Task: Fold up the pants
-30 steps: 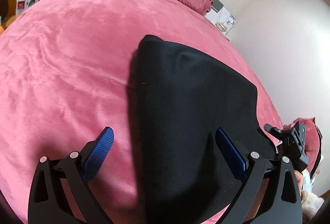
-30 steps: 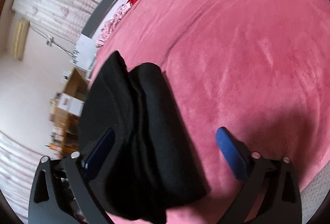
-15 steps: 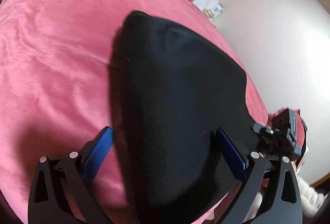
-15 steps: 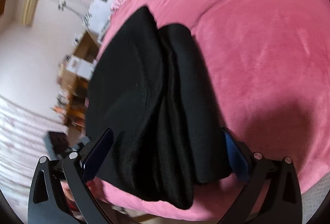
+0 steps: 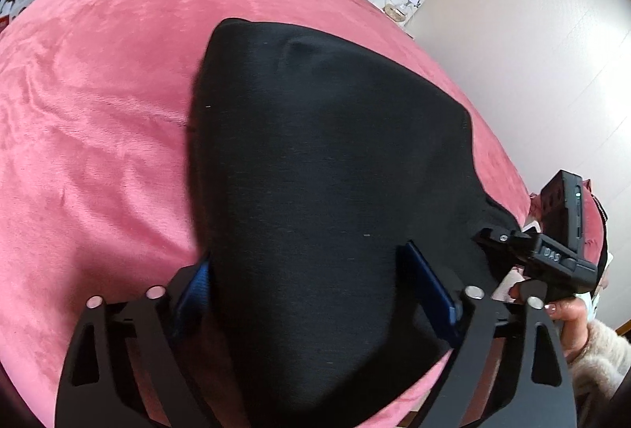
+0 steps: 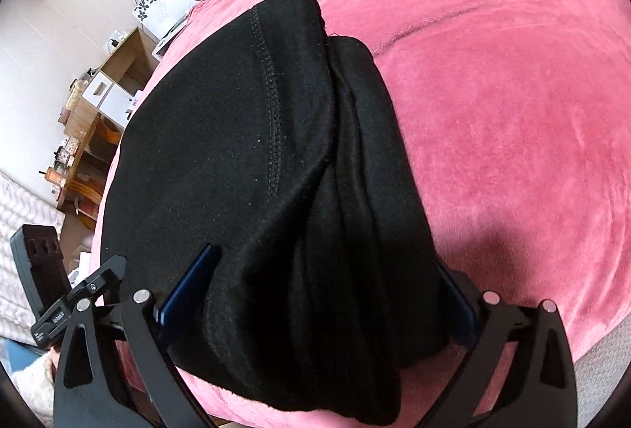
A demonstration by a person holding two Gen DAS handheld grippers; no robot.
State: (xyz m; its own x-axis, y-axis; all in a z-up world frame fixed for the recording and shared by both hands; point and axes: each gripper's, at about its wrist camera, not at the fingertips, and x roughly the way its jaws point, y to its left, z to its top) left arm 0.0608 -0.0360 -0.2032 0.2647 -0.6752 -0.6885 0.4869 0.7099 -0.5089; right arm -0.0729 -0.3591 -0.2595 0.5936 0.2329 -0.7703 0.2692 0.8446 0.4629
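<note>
Now | pink bed cover (image 5: 98, 104) | left gripper (image 5: 311, 290) closing around pants (image 5: 327, 167) | right gripper (image 6: 323, 294) straddles them, grip unclear

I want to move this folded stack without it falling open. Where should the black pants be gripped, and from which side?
Probably at the near end of the black pants, coming in from the bed's front edge. The layers bunch thick there, so fingers straddling the bundle's sides, as the right gripper and the closing left gripper already do, should catch every layer.
</note>
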